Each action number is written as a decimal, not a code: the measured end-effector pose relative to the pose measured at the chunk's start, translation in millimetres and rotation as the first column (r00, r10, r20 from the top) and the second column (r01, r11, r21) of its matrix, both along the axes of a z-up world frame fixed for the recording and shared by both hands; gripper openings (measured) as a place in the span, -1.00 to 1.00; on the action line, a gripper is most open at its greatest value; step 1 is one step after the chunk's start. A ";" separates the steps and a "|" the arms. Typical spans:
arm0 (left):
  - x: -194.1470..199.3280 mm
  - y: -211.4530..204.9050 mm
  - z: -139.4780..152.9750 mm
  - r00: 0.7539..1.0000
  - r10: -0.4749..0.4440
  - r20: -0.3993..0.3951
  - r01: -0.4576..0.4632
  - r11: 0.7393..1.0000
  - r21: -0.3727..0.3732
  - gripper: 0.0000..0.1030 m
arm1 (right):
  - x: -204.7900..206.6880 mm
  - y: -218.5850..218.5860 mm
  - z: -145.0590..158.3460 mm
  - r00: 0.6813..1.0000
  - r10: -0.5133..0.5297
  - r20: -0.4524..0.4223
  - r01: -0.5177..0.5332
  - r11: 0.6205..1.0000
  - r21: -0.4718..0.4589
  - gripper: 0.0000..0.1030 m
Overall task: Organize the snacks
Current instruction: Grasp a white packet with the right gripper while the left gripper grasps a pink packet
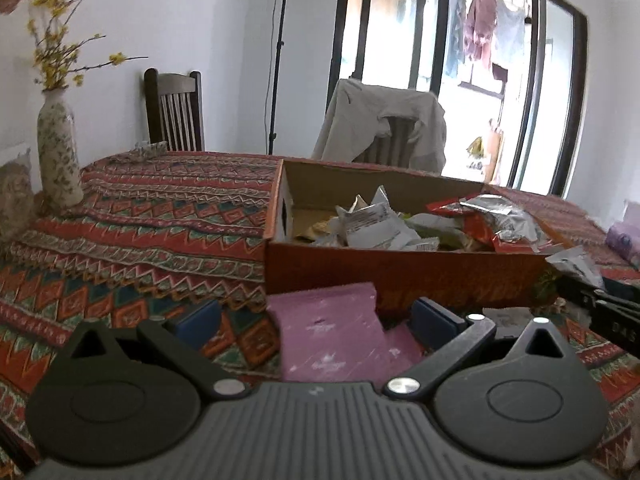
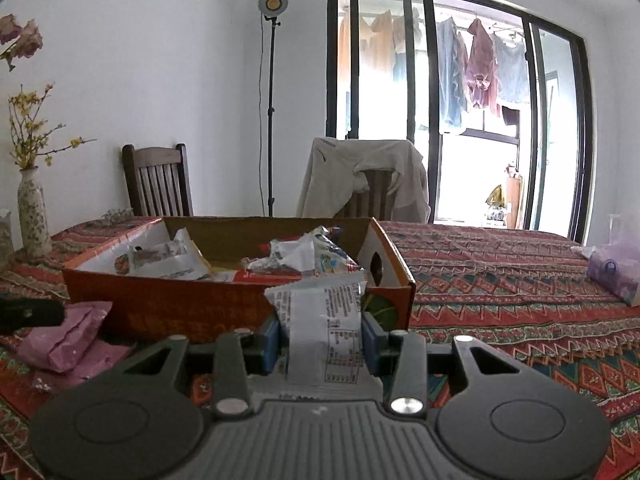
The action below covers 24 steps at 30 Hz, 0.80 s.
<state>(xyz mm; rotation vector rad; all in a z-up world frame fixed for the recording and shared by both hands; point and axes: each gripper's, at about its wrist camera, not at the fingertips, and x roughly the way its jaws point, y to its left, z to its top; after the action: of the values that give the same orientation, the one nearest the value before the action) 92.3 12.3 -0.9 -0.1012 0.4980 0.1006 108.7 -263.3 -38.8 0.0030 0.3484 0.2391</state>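
An orange cardboard box (image 1: 400, 272) holding several snack packets stands on the patterned tablecloth; it also shows in the right wrist view (image 2: 168, 304). My left gripper (image 1: 316, 320) is open, its blue pads either side of a pink packet (image 1: 332, 332) lying on the cloth in front of the box. My right gripper (image 2: 322, 344) is shut on a white snack packet (image 2: 324, 320), held upright just before the box's right front corner. The pink packets (image 2: 64, 336) and the left gripper's tip (image 2: 28, 314) appear at the left of the right wrist view.
A flowered vase (image 1: 58, 148) with yellow sprigs stands at the table's left. Two chairs (image 1: 176, 112) sit behind the table, one draped with a beige jacket (image 1: 384, 128). A purple tissue pack (image 2: 616, 276) lies at the right. A lamp stand (image 2: 272, 104) is by the wall.
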 end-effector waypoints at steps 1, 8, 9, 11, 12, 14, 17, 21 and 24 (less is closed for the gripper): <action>4.4 -3.5 -0.2 1.000 0.008 -0.017 -0.008 1.000 0.011 1.00 | 0.2 -0.4 0.1 1.000 -0.003 -0.001 0.003 1.000 0.003 -0.22; 21.7 -13.5 -12.3 0.995 0.054 -0.080 -0.052 0.998 0.024 1.00 | 1.2 -3.1 -0.3 1.000 -0.007 -0.003 0.007 1.000 0.020 -0.22; 23.0 -13.7 -13.5 0.995 0.059 -0.085 -0.057 0.998 0.022 1.00 | 1.3 -2.8 -0.6 1.000 -0.006 -0.003 0.006 1.000 0.020 -0.22; 24.6 -12.8 -16.1 0.994 0.057 -0.094 -0.057 0.998 0.011 0.98 | 1.5 -2.1 -0.7 1.000 -0.004 -0.003 0.004 1.000 0.018 -0.22; 25.5 -12.9 -17.2 0.993 0.058 -0.099 -0.057 0.998 0.010 0.93 | 1.3 -1.8 -0.9 1.000 -0.003 -0.003 0.003 1.000 0.017 -0.22; 27.0 -13.4 -18.1 0.992 0.057 -0.110 -0.055 0.998 0.016 0.79 | 1.2 -2.4 -0.8 1.000 -0.002 -0.003 0.002 1.000 0.018 -0.22; 28.4 -13.2 -19.4 0.992 0.030 -0.123 -0.031 1.000 -0.006 0.44 | 1.8 -3.0 -1.1 1.000 -0.002 -0.005 0.002 1.000 0.020 -0.22; 28.6 -12.4 -20.6 0.992 0.024 -0.124 -0.026 0.999 -0.018 0.23 | 1.6 -3.4 -1.0 1.000 -0.001 -0.005 0.001 1.000 0.020 -0.22; 28.4 -9.8 -20.5 0.993 0.021 -0.120 -0.025 0.999 -0.035 0.20 | 1.5 -3.3 -1.0 1.000 -0.001 -0.006 0.001 1.000 0.019 -0.22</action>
<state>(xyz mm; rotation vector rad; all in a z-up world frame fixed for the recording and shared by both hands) 120.6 2.5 -21.4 -0.1366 0.6187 0.1206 110.2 -266.7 -39.8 0.0229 0.3518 0.2419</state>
